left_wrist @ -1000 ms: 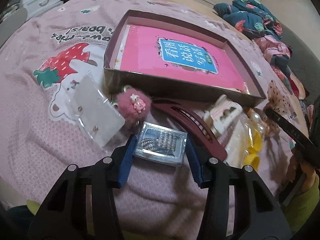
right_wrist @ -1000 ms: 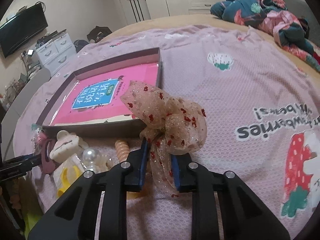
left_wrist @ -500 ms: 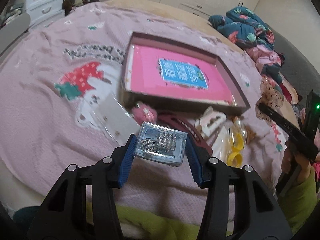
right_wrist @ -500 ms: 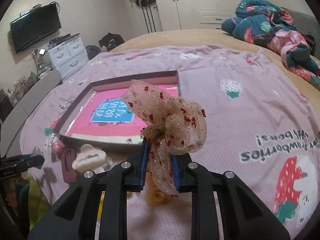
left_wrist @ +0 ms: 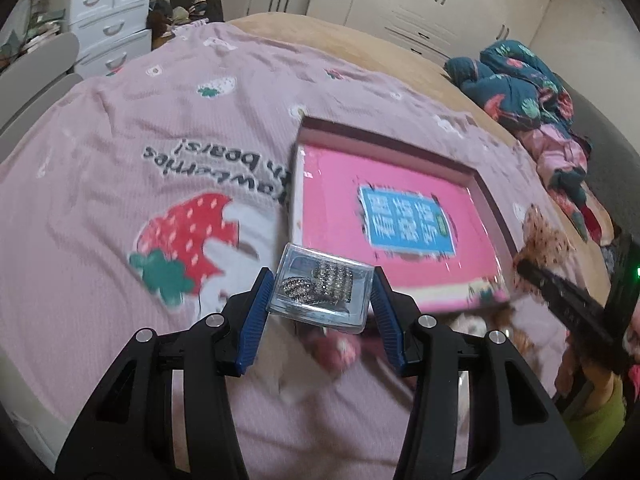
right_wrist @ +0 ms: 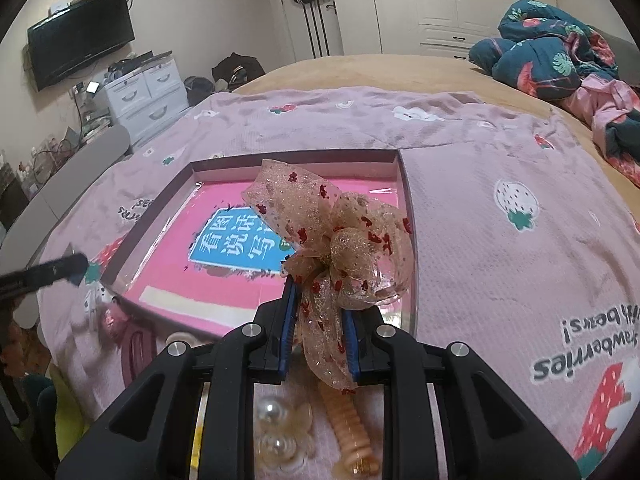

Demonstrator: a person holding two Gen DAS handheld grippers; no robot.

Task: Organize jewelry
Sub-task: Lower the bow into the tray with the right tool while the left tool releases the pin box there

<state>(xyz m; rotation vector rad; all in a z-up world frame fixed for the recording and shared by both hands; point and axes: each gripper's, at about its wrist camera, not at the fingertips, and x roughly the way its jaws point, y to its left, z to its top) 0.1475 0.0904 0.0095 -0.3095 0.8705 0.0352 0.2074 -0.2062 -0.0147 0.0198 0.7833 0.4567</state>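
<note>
My left gripper (left_wrist: 322, 298) is shut on a clear plastic case of rhinestone jewelry (left_wrist: 322, 288), held in the air near the front left corner of a shallow box with a pink book inside (left_wrist: 400, 216). My right gripper (right_wrist: 318, 320) is shut on a sheer beige bow with red dots (right_wrist: 340, 248), held above the box's (right_wrist: 256, 248) near right part. The right gripper and bow also show at the right edge of the left wrist view (left_wrist: 544, 240). The left gripper's tip shows at the left of the right wrist view (right_wrist: 60, 270).
Below the grippers on the pink strawberry blanket (right_wrist: 500, 184) lie a pearl hair piece (right_wrist: 276, 428), an orange spiral clip (right_wrist: 352, 432), a dark red hair clip (right_wrist: 138, 352) and a pink pom-pom (left_wrist: 336, 350). A heap of clothes (right_wrist: 560, 68) lies at the far right.
Both grippers have risen with their loads and moved forward toward the box. The items on the blanket now lie lower in both views.
</note>
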